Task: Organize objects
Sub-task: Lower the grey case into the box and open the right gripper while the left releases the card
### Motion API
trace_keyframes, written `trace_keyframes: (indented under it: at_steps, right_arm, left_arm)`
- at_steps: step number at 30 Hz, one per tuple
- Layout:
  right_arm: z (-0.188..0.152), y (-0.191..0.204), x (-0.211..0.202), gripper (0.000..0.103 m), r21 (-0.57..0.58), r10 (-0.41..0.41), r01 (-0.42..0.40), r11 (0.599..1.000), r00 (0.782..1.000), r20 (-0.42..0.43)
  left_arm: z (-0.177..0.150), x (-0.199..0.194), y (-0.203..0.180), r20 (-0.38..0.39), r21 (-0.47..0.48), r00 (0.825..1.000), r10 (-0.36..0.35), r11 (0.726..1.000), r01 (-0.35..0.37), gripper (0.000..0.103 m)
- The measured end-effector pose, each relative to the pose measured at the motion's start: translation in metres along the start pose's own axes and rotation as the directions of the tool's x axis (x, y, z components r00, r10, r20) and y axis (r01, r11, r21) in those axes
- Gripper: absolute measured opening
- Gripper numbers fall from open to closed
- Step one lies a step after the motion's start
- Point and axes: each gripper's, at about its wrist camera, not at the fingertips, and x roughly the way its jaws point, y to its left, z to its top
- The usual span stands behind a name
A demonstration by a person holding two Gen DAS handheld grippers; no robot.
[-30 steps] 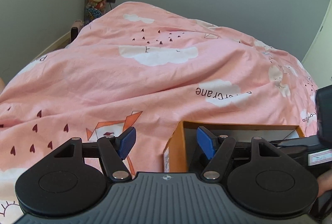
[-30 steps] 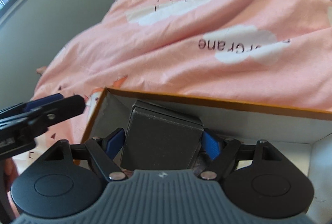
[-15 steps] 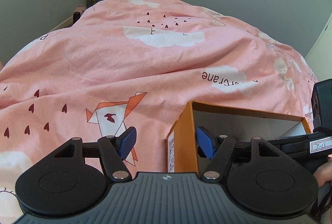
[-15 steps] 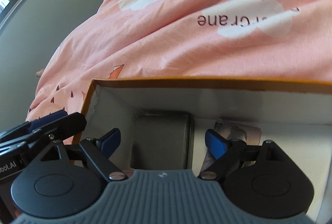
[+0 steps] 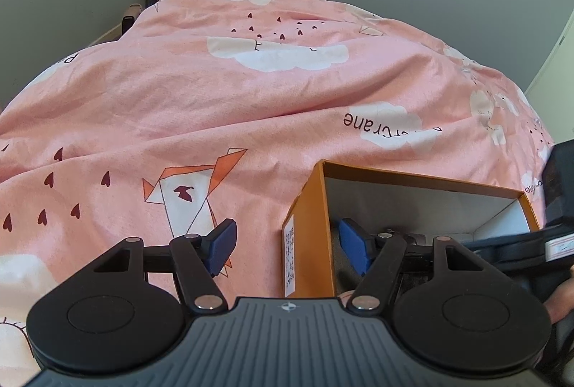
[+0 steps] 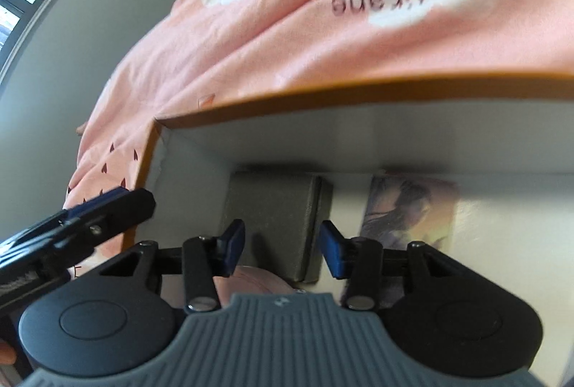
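Right tool (image 6: 281,252), its jaws just narrowed yet gripping nothing, hovers at lower centre over my stiff, light-looking grey box (image 6: 274,218) lying inside the orange carton (image 6: 358,93); I'd pinch its long sides.
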Motion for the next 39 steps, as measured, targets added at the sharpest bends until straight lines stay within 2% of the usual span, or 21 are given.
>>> trace_keyframes:
  at_steps: [3,7,9,11,14,18,21,28,32,36,39]
  right_arm:
    - [0.0,-0.005,-0.022,0.057,-0.022,-0.025,0.026,0.999,0.998,0.051]
    - [0.0,-0.021,-0.036,0.057,0.009,-0.167,0.167,0.986,0.982,0.084]
    - [-0.002,-0.033,-0.036,0.055,0.045,-0.193,0.19,0.981,0.979,0.067]
    - [-0.004,-0.044,-0.032,0.05,0.081,-0.184,0.181,0.98,0.982,0.034]
    - [-0.007,-0.055,-0.024,0.039,0.108,-0.158,0.158,0.982,0.987,-0.007]
    - [-0.01,-0.056,-0.018,0.024,0.122,-0.139,0.14,0.983,0.99,-0.011]
    - [-0.012,-0.057,-0.015,0.022,0.136,-0.108,0.108,0.985,0.994,-0.011]
    - [-0.011,-0.038,-0.006,0.022,0.014,-0.132,0.131,0.991,0.991,0.021]
    - [-0.012,-0.038,-0.01,0.022,-0.006,-0.126,0.127,0.992,0.992,0.03]
    - [-0.022,-0.027,-0.033,0.025,-0.049,-0.121,0.125,0.991,0.99,0.07]
    - [-0.036,-0.012,-0.06,0.043,-0.101,-0.112,0.126,0.987,0.985,0.129]
  left_arm:
    - [0.0,0.002,0.0,-0.011,0.004,1.0,-0.009,1.0,0.009,0.076]
    - [-0.001,0.003,0.001,-0.015,-0.006,1.0,-0.007,1.0,0.007,0.076]
    - [-0.002,0.003,0.0,-0.019,-0.003,1.0,-0.006,1.0,0.006,0.076]
    - [-0.002,0.003,-0.001,-0.023,0.003,1.0,-0.006,1.0,0.006,0.076]
    - [-0.003,0.004,-0.002,-0.032,0.013,0.999,-0.003,1.0,0.004,0.076]
    - [-0.004,0.004,-0.004,-0.034,0.02,0.999,-0.002,1.0,0.003,0.076]
    - [-0.005,0.005,-0.004,-0.036,0.024,0.999,-0.002,1.0,0.003,0.076]
    - [-0.008,0.002,-0.007,-0.024,0.041,1.0,0.001,0.999,0.0,0.076]
    - [-0.012,-0.009,-0.017,0.029,0.107,0.999,0.026,0.994,-0.029,0.076]
    - [-0.015,-0.034,-0.028,0.096,0.133,0.995,0.028,0.99,-0.04,0.076]
    - [-0.021,-0.061,-0.039,0.148,0.149,0.989,-0.009,0.989,-0.013,0.076]
